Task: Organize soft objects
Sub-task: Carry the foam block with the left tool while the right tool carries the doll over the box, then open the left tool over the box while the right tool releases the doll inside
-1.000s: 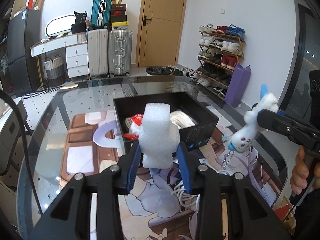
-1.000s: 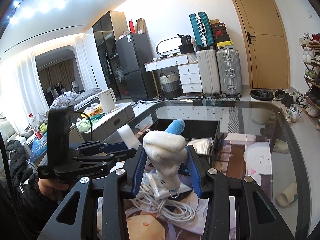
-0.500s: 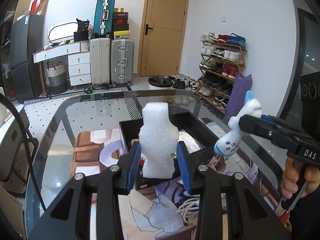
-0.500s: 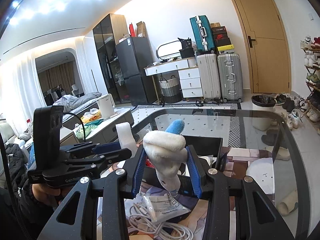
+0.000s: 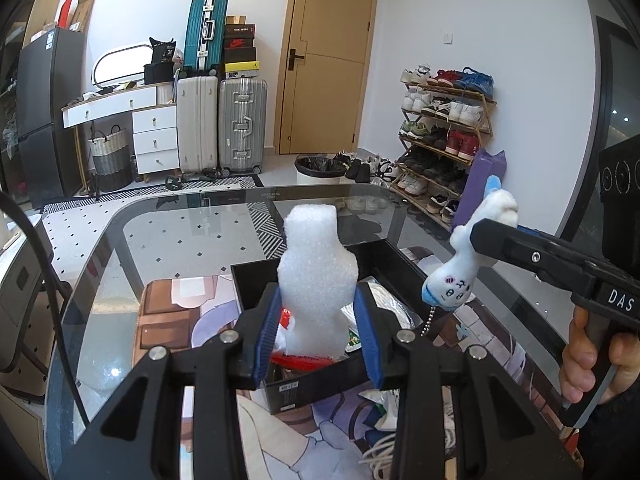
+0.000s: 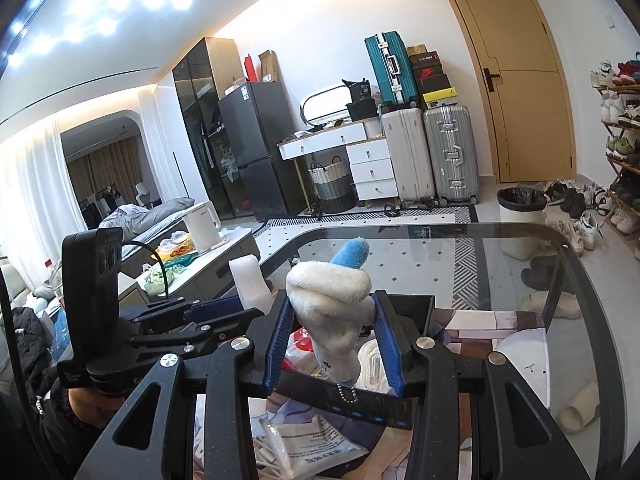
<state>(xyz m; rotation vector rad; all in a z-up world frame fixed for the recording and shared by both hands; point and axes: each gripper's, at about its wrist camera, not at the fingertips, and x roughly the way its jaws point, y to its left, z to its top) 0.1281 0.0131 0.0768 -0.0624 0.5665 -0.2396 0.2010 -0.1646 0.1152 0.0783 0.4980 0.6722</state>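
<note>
Glass table (image 5: 168,240), black box (image 5: 404,258); left tool (image 5: 318,334) pinching foam block (image 5: 314,280), right tool (image 6: 332,346) pinching plush toy (image 6: 330,304).

From my left wrist camera, the white foam block (image 5: 314,280) hides much of the black box (image 5: 256,280) behind it, so I can't make out the contents. The plush toy (image 5: 460,276) is partly covered by the right gripper (image 6: 334,336). The cable (image 5: 380,456) runs off the near edge. The box label (image 5: 289,390) is too small to read.
</note>
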